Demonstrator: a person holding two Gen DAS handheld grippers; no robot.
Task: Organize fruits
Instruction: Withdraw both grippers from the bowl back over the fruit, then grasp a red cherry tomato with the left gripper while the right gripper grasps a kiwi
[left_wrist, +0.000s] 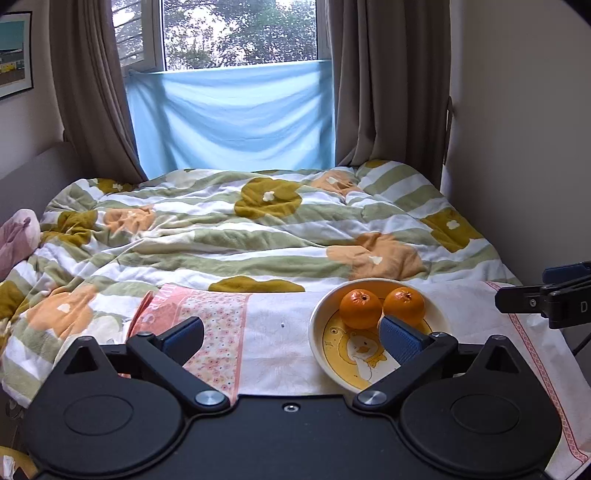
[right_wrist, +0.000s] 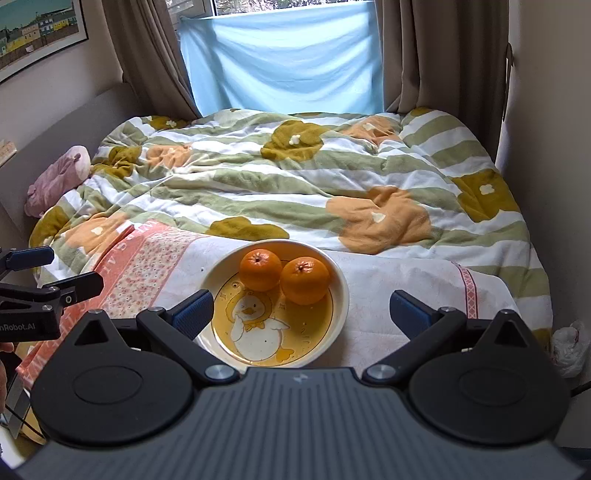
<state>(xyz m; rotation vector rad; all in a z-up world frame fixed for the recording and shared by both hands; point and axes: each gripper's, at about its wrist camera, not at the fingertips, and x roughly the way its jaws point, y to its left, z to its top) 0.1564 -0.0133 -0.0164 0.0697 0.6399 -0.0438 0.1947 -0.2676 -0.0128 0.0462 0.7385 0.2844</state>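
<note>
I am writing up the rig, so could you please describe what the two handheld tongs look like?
Both are matte black with two rounded housings, silver pivot bolts and angled black links ending in blue ribbed pads. The left tongs have a smooth black centre plate; the right tongs have a ridged grey one. White lettering ending "nRobot.AI" marks the left tongs' side.

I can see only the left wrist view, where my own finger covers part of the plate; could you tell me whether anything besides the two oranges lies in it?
Observer: Nothing else. The plate holds only the left orange and the right orange, both at its far side. The duck picture on the near part is bare.
Operator: Is the right gripper open? I see just its side.
Observer: Yes, the right gripper is open and empty.
Operator: Is anything past the bed's right edge?
Observer: A white plastic bag lies there.
</note>
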